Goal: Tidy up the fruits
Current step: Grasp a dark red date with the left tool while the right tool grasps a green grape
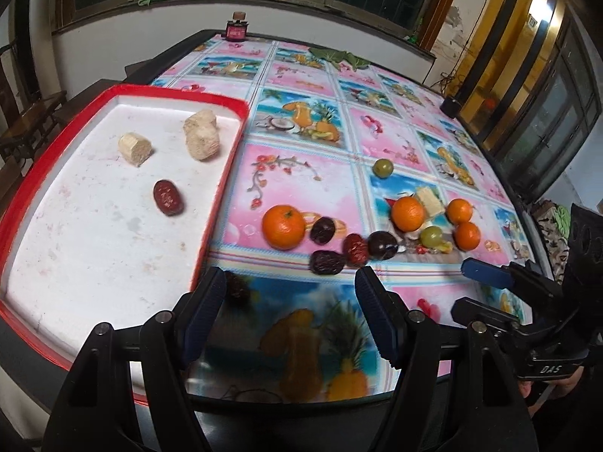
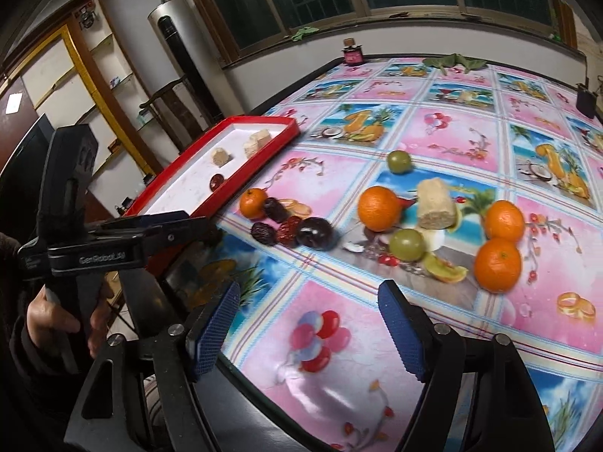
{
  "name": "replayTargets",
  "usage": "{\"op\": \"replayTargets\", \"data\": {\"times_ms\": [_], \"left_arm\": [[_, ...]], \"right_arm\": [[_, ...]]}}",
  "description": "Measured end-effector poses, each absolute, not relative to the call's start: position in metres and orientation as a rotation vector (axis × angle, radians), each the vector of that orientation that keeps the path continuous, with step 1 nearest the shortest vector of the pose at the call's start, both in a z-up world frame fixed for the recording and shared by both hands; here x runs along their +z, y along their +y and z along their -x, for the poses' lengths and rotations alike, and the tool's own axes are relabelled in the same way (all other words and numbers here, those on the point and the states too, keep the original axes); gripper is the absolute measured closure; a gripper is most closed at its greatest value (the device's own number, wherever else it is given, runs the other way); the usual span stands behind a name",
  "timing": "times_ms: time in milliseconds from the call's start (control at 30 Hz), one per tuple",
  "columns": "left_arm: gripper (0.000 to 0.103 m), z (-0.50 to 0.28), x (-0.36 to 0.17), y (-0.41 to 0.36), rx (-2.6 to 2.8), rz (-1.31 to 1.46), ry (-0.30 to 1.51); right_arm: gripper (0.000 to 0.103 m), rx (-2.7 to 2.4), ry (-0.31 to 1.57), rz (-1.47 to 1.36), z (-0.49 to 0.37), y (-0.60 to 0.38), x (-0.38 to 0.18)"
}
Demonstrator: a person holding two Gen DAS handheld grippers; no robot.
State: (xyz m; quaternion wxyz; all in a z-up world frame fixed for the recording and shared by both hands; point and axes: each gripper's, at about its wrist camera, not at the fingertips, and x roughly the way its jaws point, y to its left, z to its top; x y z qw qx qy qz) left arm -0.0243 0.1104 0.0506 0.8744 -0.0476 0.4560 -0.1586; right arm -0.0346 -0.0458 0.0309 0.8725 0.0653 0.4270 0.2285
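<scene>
Both tools are gaping wide with nothing between their pads: the left tool is hovering beside the red tray, the right tool over the table. Beyond, oranges, dates, perhaps a plum, are lying loose; one date is sitting in the tray.

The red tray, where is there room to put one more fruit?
The red tray is bare in its near half, below the red date. Its far end is crowded by three pale chunks. The loose fruit bunches around the oranges on the tablecloth.
</scene>
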Motion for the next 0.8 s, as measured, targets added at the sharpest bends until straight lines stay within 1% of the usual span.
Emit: {"op": "replayTargets", "data": {"times_ms": [133,200,267,367,500,567,733,800], "left_arm": [[0.033,0.023,0.051,0.096,-0.357,0.069,0.951],[0.036,0.022,0.049,0.087,-0.366,0.032,0.958],[0.048,0.02,0.046,0.079,-0.374,0.008,0.966],[0.06,0.014,0.038,0.073,-0.388,0.002,0.987],[0.063,0.011,0.031,0.07,-0.394,0.004,1.002],[0.07,0.009,0.028,0.07,-0.396,0.005,1.009],[0.07,0.005,0.022,0.069,-0.392,-0.003,1.025],[0.07,0.002,0.019,0.069,-0.387,-0.008,1.032]], "right_arm": [[0.036,0.468,0.885,-0.13,0.033,-0.049,0.033],[0.04,0.468,0.886,-0.126,0.031,-0.049,0.032],[0.041,0.465,0.885,-0.124,0.03,-0.05,0.032],[0.044,0.449,0.886,-0.126,0.026,-0.054,0.03],[0.046,0.415,0.886,-0.12,0.019,-0.059,0.028],[0.047,0.4,0.882,-0.11,0.015,-0.06,0.028],[0.052,0.366,0.889,-0.058,0.001,-0.057,0.021],[0.052,0.352,0.895,-0.046,-0.004,-0.057,0.018]]}}
